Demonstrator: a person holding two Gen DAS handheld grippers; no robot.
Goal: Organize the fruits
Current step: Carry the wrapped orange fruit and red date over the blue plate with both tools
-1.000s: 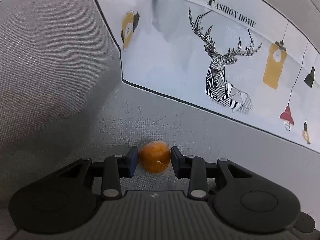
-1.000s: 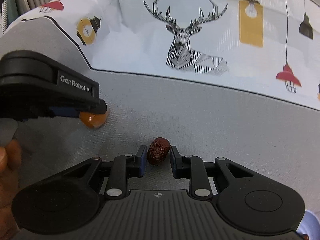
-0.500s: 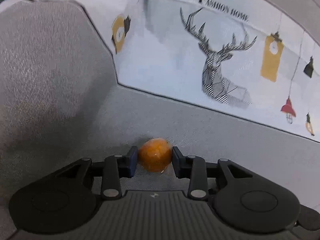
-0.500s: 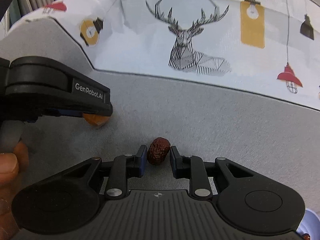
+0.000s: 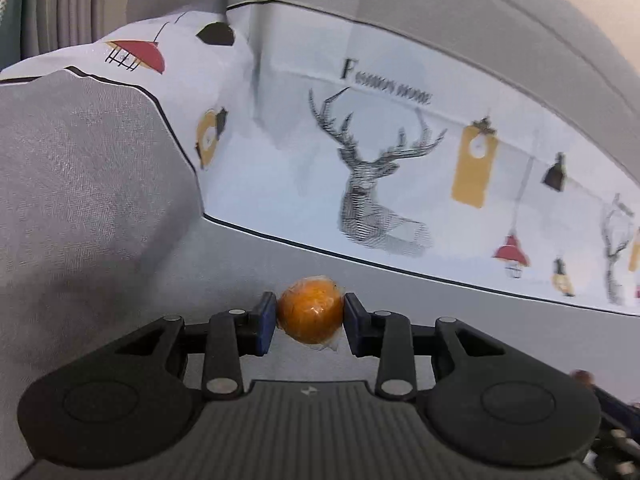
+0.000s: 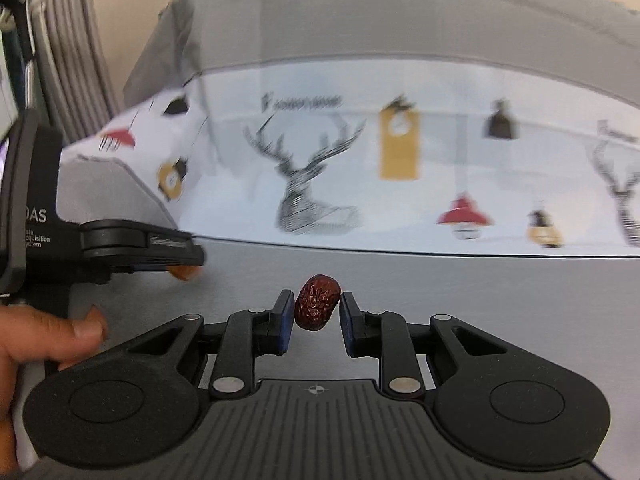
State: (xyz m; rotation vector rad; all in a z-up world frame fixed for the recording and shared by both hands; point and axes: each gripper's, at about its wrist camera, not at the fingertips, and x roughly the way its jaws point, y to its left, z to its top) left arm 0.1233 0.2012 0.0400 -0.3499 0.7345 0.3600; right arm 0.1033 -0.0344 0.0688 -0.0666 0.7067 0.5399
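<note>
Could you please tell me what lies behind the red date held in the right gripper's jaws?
Behind the red date lies grey sofa fabric, then the deer-print cover. The patch directly behind the fruit is covered.

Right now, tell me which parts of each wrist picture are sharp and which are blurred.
Left wrist view: the left claw and its orange fruit are sharp; the deer-print cover is slightly smeared. Right wrist view: the right claw and the dried red date are sharp; the print and the other claw are heavily streaked. Both views bend straight lines.
</note>
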